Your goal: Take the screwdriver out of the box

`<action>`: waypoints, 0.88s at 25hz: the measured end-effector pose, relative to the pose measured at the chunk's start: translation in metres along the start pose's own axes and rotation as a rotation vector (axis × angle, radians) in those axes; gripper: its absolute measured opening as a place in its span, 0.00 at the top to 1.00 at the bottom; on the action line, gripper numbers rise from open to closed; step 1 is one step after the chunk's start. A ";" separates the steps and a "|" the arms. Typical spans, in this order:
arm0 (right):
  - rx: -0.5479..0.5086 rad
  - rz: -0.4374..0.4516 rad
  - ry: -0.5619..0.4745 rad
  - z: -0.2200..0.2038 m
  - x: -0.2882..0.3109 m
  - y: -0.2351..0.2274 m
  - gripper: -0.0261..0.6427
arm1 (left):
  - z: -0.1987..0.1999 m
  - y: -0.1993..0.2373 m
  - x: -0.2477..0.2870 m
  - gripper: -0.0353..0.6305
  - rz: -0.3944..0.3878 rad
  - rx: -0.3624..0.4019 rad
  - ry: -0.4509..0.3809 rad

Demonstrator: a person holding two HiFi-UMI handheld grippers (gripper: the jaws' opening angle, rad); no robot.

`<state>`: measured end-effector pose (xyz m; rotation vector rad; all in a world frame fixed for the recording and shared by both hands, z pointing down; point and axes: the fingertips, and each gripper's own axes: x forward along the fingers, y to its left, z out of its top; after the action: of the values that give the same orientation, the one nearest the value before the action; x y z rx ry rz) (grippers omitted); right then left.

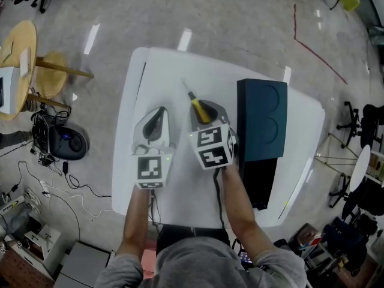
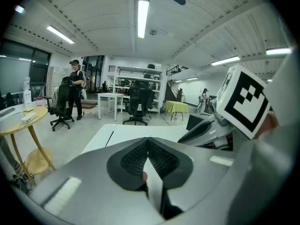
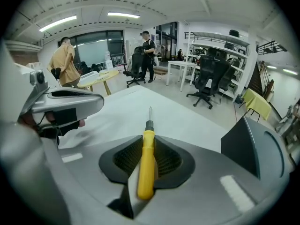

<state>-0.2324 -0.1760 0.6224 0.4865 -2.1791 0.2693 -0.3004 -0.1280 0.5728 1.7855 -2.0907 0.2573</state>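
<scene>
Screwdriver (image 3: pixel 146 161) with a yellow handle is clamped between the jaws of the right gripper (image 1: pixel 207 110). The jaws are closed onto the handle and held apart only by its thickness. The metal shaft projects beyond the pads, pointing toward 11 o'clock in the head view. The tool is outside the box (image 1: pixel 261 122), a dark case lying on the white table (image 1: pixel 180 191) at 3 o'clock of the right gripper, just beside it. Whether the tip touches the tabletop cannot be determined. The left gripper (image 2: pixel 149 156) is at 9 o'clock of the right one, near it, over bare tabletop, jaws together at the tips with nothing between them
</scene>
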 end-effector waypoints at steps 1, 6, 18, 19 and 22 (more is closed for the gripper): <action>0.002 0.002 0.000 -0.001 0.001 0.000 0.84 | -0.001 0.000 0.000 0.93 0.002 0.000 0.000; 0.006 0.006 0.000 -0.002 0.001 -0.002 0.84 | 0.000 0.001 0.000 0.93 0.010 -0.002 -0.004; 0.077 0.036 -0.076 0.004 -0.007 0.003 0.64 | 0.004 0.000 -0.014 0.93 0.020 0.015 -0.011; 0.083 0.037 -0.086 0.005 -0.009 0.003 0.63 | 0.006 -0.001 -0.016 0.93 0.021 0.018 -0.014; 0.078 0.027 -0.102 0.008 -0.018 0.003 0.62 | 0.012 -0.003 -0.023 0.93 0.024 0.026 -0.023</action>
<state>-0.2294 -0.1720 0.6027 0.5244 -2.2825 0.3521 -0.2962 -0.1124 0.5530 1.7869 -2.1356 0.2732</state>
